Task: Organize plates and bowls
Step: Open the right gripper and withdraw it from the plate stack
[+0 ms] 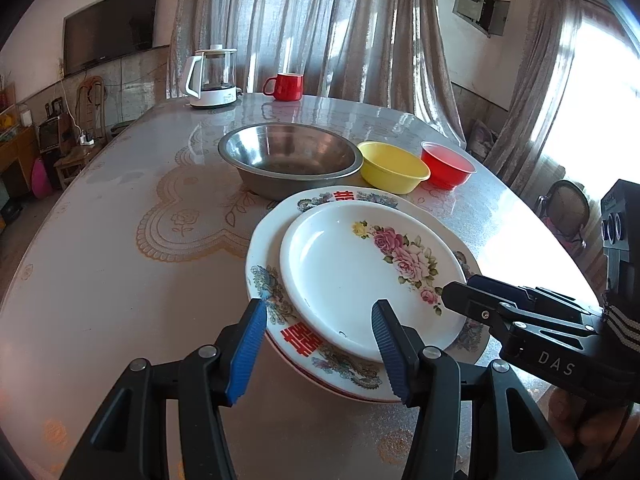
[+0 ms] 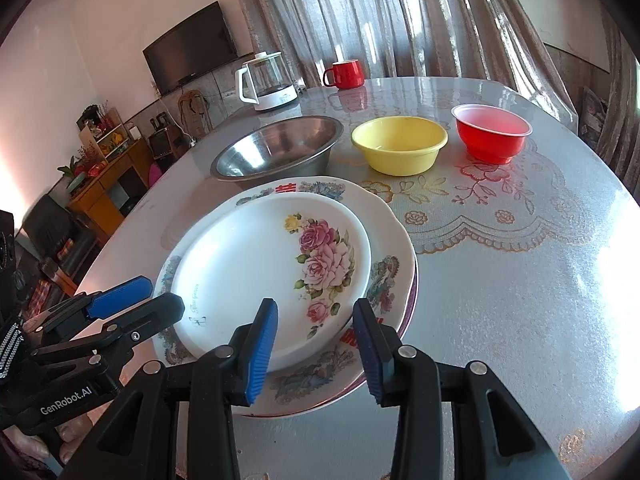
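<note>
Rose-patterned plate (image 1: 352, 276) atop dragon-rimmed plate (image 1: 264, 248)

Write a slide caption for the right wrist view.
Right gripper open over stacked plates: rose plate atop patterned plate, before steel, yellow and red bowls.

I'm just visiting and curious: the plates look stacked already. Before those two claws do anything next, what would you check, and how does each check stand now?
1. Rose plate sits on the larger patterned plate: ok, though off-centre.
2. Left gripper jaws open, gripping nothing: ok.
3. Right gripper jaws open, gripping nothing: ok.
4. Steel bowl, yellow bowl and red bowl stand separate, not nested: not ok.
5. Bowls empty: steel and yellow look so; the red one cannot tell.
6. Red mug and kettle stand far behind the bowls: ok.
</note>
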